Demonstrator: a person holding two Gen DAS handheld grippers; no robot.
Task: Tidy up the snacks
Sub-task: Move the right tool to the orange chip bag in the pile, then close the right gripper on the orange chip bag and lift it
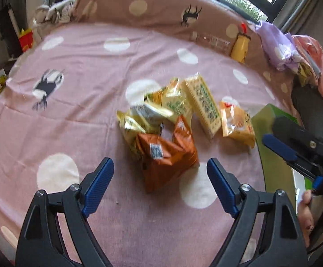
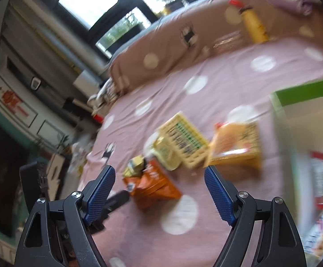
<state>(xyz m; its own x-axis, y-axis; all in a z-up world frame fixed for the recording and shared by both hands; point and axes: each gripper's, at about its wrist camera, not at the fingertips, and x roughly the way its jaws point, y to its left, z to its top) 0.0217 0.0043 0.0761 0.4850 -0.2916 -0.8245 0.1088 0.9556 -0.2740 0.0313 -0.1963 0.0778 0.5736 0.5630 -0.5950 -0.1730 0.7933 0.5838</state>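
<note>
A heap of snack packs lies on the pink dotted bedspread (image 1: 77, 71). Nearest in the left wrist view is an orange bag (image 1: 168, 158), with gold-yellow bags (image 1: 148, 115) behind it, a long pale yellow box (image 1: 202, 106) and an orange-yellow bag (image 1: 237, 122) to the right. My left gripper (image 1: 160, 169) hovers open just short of the orange bag, nothing between its fingers. My right gripper (image 2: 159, 178) is open too, above the orange bag (image 2: 150, 187), the yellow box (image 2: 183, 142) and the orange-yellow bag (image 2: 235, 149). The right gripper also shows at the right edge of the left view (image 1: 295, 146).
A green-edged box (image 1: 270, 153) stands right of the heap; inside the same box (image 2: 306, 120) red-and-white packs show. A yellow bottle (image 1: 239, 46) and a clear bottle (image 1: 212, 41) lie against the brown pillow (image 1: 139, 6). Purple cloth (image 1: 277, 44) is piled at the far right.
</note>
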